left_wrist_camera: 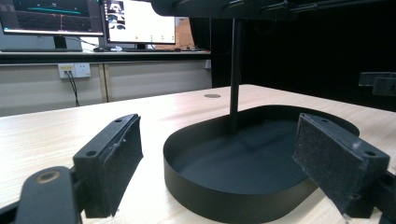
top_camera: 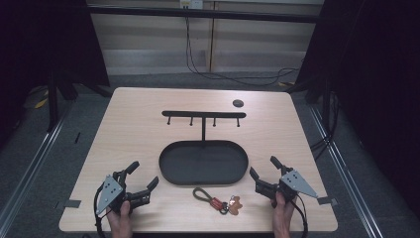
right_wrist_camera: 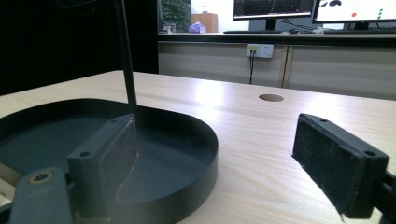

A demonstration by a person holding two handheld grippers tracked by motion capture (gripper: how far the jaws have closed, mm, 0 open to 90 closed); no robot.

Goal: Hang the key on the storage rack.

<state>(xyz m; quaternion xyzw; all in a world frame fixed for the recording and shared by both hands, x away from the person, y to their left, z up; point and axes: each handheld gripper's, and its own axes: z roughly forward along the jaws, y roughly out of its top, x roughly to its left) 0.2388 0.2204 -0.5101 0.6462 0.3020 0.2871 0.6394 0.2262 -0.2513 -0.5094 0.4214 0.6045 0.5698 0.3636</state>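
A black oval tray (top_camera: 168,171) sits mid-table, and a thin post (top_camera: 203,130) rises from its far rim to a crossbar (top_camera: 203,114) with several hooks. A keychain (top_camera: 218,201) with an olive loop, a red piece and a brown tag lies on the table in front of the tray. My left gripper (top_camera: 143,175) is open at the tray's front left, holding nothing. My right gripper (top_camera: 263,167) is open at the tray's right end, also holding nothing. The left gripper view looks between its open jaws (left_wrist_camera: 218,126) at the tray (left_wrist_camera: 233,205) and post (left_wrist_camera: 236,70). The right gripper (right_wrist_camera: 215,121) faces the tray rim (right_wrist_camera: 205,158).
A round hole (top_camera: 237,103) is cut in the tabletop behind the crossbar. Dark tape marks sit near the front corners (top_camera: 72,203) (top_camera: 328,201). Monitors (right_wrist_camera: 273,7) stand on a counter beyond the table. Dark curtains flank both sides.
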